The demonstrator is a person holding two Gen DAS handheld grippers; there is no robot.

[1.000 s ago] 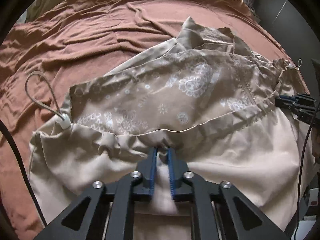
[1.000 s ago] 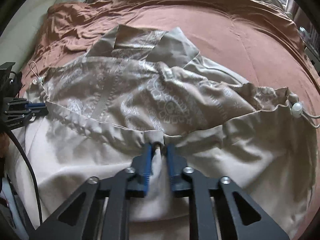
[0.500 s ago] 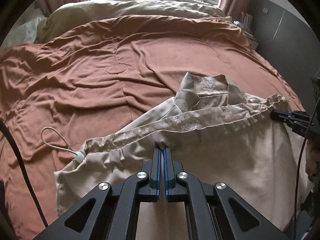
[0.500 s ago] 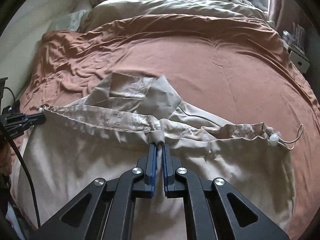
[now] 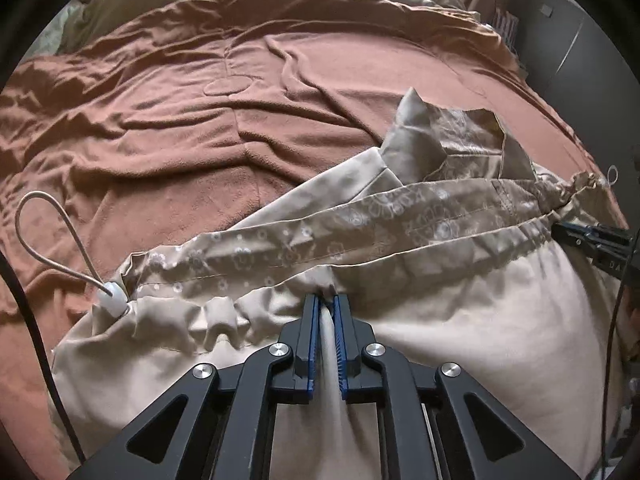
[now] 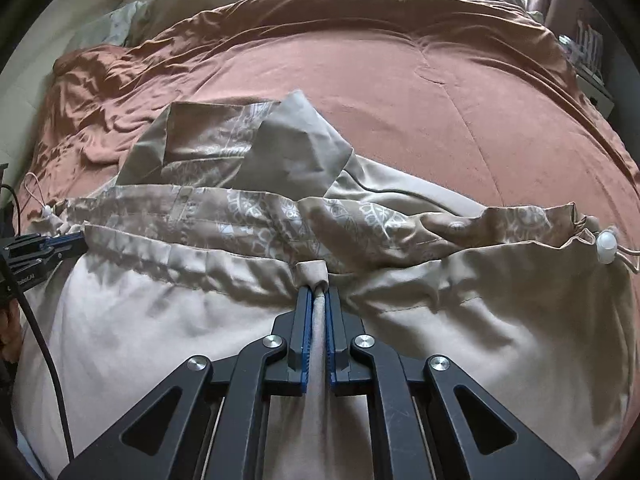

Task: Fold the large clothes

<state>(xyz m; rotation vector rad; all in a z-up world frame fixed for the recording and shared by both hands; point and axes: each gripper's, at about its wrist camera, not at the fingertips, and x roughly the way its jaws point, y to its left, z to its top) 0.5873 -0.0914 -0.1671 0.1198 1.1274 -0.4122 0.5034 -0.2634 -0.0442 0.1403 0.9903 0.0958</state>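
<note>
Left wrist: left gripper (image 5: 326,300) opening, beige jacket (image 5: 460,320) hem between jaws

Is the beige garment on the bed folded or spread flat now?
Folded. The garment has its hem doubled over, so the patterned lining shows above it and the collar beyond.

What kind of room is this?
Most likely a bedroom: a beige jacket lies spread on a big bed under a rust-brown bedspread, with a pillow at the far end.
</note>
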